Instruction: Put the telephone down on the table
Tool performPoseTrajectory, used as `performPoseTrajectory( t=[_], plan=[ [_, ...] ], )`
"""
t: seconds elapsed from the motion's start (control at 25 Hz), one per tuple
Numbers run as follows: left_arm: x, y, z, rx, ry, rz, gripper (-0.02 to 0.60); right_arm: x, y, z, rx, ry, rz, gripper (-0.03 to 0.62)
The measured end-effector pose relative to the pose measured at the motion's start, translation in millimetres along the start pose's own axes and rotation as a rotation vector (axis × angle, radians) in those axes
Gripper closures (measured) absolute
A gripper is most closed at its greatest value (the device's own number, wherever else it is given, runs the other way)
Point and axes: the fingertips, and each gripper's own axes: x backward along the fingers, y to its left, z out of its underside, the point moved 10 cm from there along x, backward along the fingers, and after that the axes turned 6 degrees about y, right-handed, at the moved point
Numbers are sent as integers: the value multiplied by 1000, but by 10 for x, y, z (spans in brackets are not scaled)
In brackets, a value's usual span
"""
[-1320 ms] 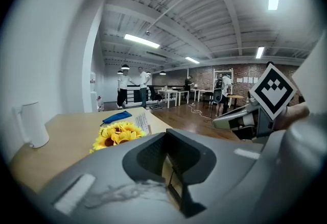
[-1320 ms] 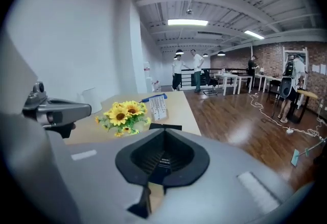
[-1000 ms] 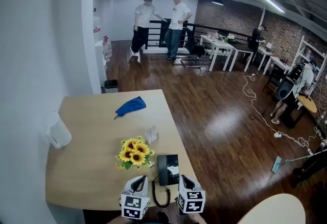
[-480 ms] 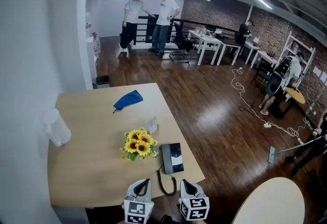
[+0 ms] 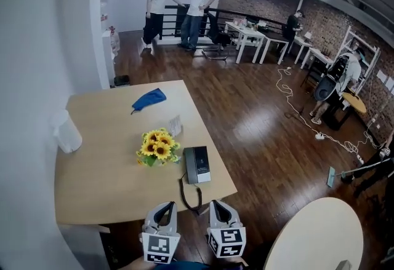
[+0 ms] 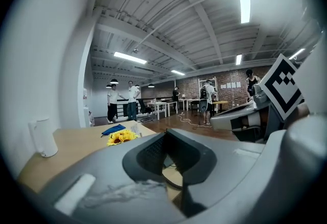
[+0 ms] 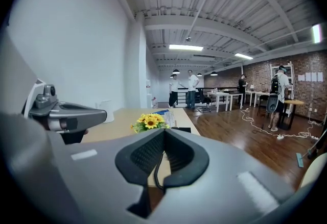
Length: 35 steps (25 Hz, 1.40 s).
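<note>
Pale wood forms the table (image 5: 92, 189). The black telephone (image 5: 197, 164) lies flat on it near the right front corner, just right of the sunflowers (image 5: 157, 147). Its cord (image 5: 183, 189) loops over the front edge. By my reading the task's one step is already done, since the telephone rests on the table and neither gripper touches it. Nothing further seems called for except keeping both grippers clear of the cord. The left gripper (image 5: 165, 208) hovers off the front edge with its jaws pressed together and nothing between them; its own view shows only table and cord past the tips. The right gripper (image 5: 217, 207), just beside it, likewise has its jaws closed tight and empty, apart from the telephone.
</note>
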Motion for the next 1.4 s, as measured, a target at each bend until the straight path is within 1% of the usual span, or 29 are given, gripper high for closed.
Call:
performPoseTrajectory(
  t=[0.24,0.4,0.64,0.76,0.92,1.08,1.2,1.4],
  plan=[
    [373,-524,21,-10,-19,-42,568,482,-132,237,4,-34,-37,603],
    [603,-812,69,-11,-10,-72,568,764,-199,378,10,-51,-58,603],
    [911,-1083,-2,-35,-24,-94,568,1139,-193,501,0,-57,-77,602],
    [1051,-1124,20,-35,-32,-95,568,1259,-100,538,7,-65,-82,602],
    [1255,-1132,141,-29,-24,-86,568,1375,35,627,5,-69,-69,602],
    [1457,-984,282,-35,-15,-91,568,1415,265,717,-17,-63,-60,602],
    [1541,-846,365,-17,-8,-97,569,1415,414,786,-33,-53,-50,602],
    [1609,-728,507,-14,8,-84,568,1424,642,839,-22,-53,-36,602]
  ],
)
